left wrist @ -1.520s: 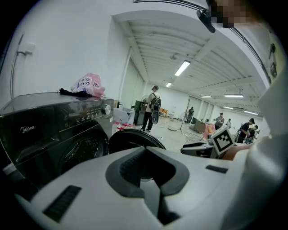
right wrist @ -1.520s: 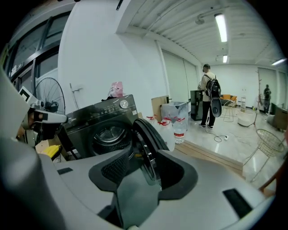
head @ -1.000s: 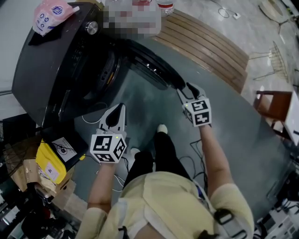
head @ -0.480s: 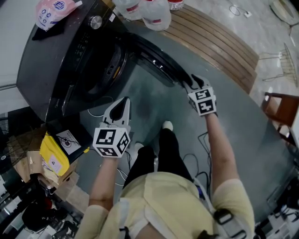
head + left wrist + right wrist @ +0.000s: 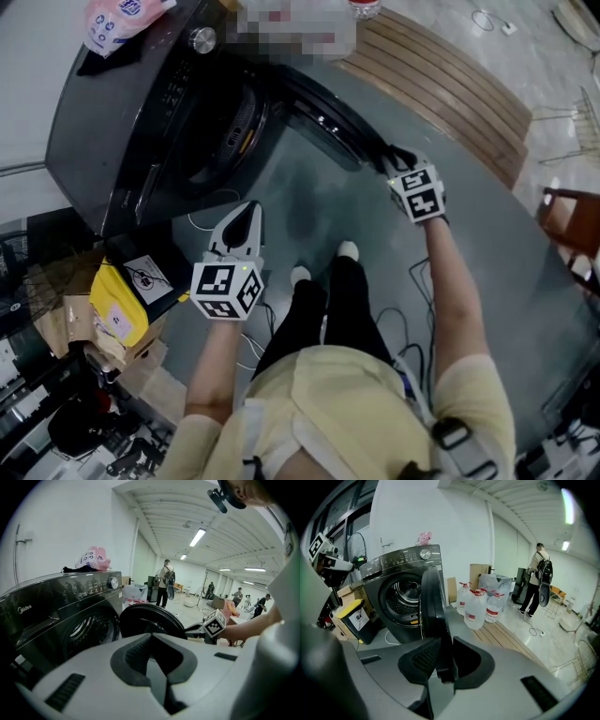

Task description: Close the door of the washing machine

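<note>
The dark grey washing machine stands at the upper left with its round door swung open toward the right. My right gripper is at the door's free edge. In the right gripper view the door's edge stands upright between the jaws of the right gripper; they have just been closing and the pads press on it. My left gripper hangs shut and empty in front of the machine, apart from it. The left gripper view shows the drum opening and the door beyond the shut jaws.
A pink bag lies on top of the machine. Water bottles stand on a wooden platform behind the door. A yellow and black bin sits at the machine's left. Cables lie on the floor near my feet.
The right gripper has sunk a little at the door's edge and its jaws have closed on it. The left gripper has stayed in front of the machine.
</note>
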A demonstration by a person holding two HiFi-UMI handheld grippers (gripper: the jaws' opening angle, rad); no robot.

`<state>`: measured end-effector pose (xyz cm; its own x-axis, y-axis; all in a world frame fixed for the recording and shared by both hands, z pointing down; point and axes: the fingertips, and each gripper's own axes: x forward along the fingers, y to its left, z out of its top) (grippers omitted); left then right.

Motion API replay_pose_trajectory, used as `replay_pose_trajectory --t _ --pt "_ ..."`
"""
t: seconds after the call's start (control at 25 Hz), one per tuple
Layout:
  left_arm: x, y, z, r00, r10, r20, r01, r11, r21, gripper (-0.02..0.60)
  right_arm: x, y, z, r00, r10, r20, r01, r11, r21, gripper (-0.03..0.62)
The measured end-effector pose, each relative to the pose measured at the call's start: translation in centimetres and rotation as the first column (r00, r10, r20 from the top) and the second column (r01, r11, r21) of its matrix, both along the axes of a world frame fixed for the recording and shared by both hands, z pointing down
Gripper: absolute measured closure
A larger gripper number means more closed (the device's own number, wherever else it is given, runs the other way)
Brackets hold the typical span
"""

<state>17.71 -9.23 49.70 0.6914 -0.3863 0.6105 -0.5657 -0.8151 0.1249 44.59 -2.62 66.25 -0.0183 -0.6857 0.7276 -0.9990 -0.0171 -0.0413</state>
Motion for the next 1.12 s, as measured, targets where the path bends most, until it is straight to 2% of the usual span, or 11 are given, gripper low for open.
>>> replay_pose_trajectory --t 0.24,0.56,1.12 --pt "-1.8 -0.1 -0.1 0.999 -0.036 -0.012 0.036 0.999 0.007 0.578 -0.7 0.1 0.0 1.0 -0.009 -0.023 0.008 1.0 -0.014 0.53" --pt "-4.9 0.9 0.7 0.998 -0.065 -0.023 0.065 0.998 -0.008 0.578 -4.1 0.8 0.3 1.0 0.001 -0.028 -0.002 0.999 -0.04 0.537" --pt "-13.2 0.4 2.5 0.986 -0.162 -0.05 0.159 0.985 -0.066 0.578 -14.4 1.1 0.6 0.998 0.043 0.034 -0.041 0.996 -0.077 0.54"
